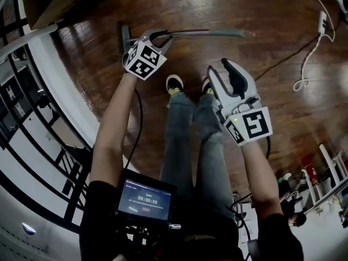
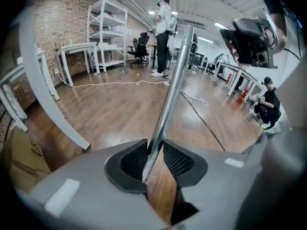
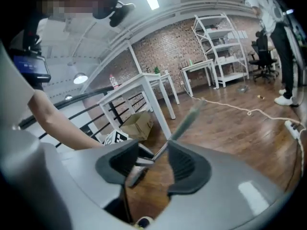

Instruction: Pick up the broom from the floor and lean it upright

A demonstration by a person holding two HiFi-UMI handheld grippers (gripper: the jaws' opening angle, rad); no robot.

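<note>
In the head view the broom lies nearly level above the wooden floor, its dark head (image 1: 124, 39) at the left and its metal handle (image 1: 217, 33) running right. My left gripper (image 1: 160, 37) is shut on the handle close to the head. In the left gripper view the handle (image 2: 172, 90) rises from between the pads of the left gripper (image 2: 154, 150), which press on it. My right gripper (image 1: 218, 67) hangs nearer to me, open and empty. In the right gripper view its jaws (image 3: 154, 164) stand apart, with the handle (image 3: 187, 119) beyond them.
A cardboard box (image 1: 46, 4) sits under a white table at the upper left, beside a black railing (image 1: 32, 124). A power strip with a white cable (image 1: 312, 42) lies at the right. My shoes (image 1: 174, 83) stand below the broom. A person (image 2: 162, 37) stands far off by shelves (image 2: 108, 32).
</note>
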